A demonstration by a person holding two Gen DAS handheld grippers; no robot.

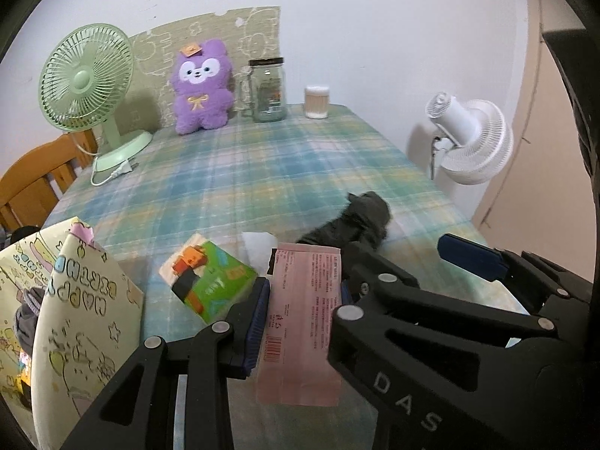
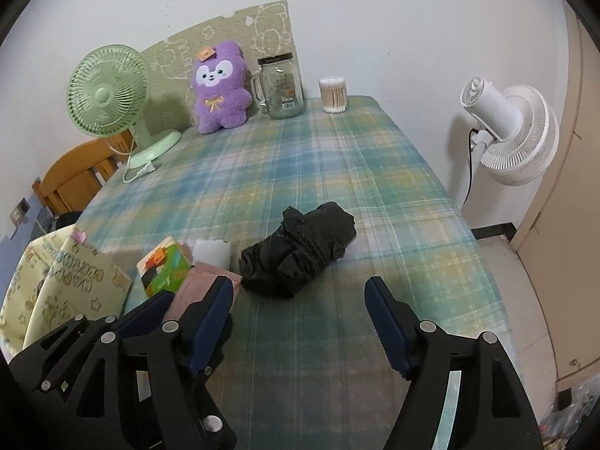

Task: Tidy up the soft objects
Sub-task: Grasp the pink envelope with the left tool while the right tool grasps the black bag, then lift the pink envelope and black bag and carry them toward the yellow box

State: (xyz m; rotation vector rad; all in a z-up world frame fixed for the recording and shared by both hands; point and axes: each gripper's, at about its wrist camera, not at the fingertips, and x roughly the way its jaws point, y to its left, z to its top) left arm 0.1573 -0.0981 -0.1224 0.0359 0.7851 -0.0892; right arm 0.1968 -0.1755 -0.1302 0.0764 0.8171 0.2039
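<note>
The pink tissue pack [image 1: 300,322] is clamped between the pads of the left tongs [image 1: 303,300], held over the plaid tabletop [image 2: 300,172]. Just ahead of the wide-open, empty right tongs [image 2: 300,322] lies a crumpled black garment [image 2: 300,251]. Left of the left tongs sit a green tissue pack [image 1: 210,277] and a yellow gift bag [image 1: 78,318].

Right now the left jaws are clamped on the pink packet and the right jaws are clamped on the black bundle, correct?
Not quite. The left gripper does clamp the pink packet, but the right gripper is open and empty; the right wrist view shows the black bundle lying free on the plaid tablecloth.
</note>
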